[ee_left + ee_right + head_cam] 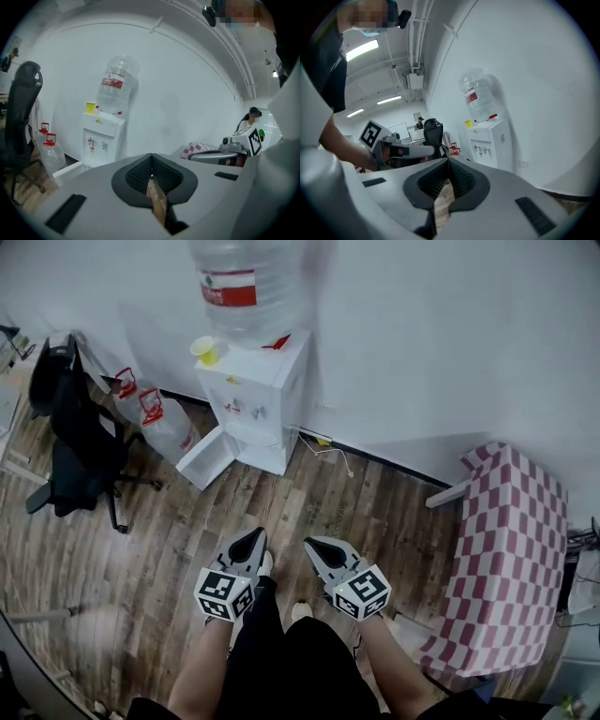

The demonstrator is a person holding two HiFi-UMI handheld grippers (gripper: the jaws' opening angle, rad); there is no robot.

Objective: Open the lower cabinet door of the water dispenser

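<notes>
A white water dispenser [258,399] stands against the back wall with a large clear bottle [251,287] on top and a yellow cup [204,350] beside it. Its lower cabinet door [206,457] hangs open to the left, low over the floor. The dispenser [101,138] also shows far off in the left gripper view, and the dispenser [490,143] again in the right gripper view. My left gripper [251,542] and right gripper [319,547] are held side by side over the wooden floor, well short of the dispenser, both shut and empty.
A black office chair [80,432] stands left of the dispenser, with two clear jugs [155,413] with red caps between them. A table with a red-and-white checked cloth [511,568] is at the right. A cable [333,454] lies on the floor by the wall.
</notes>
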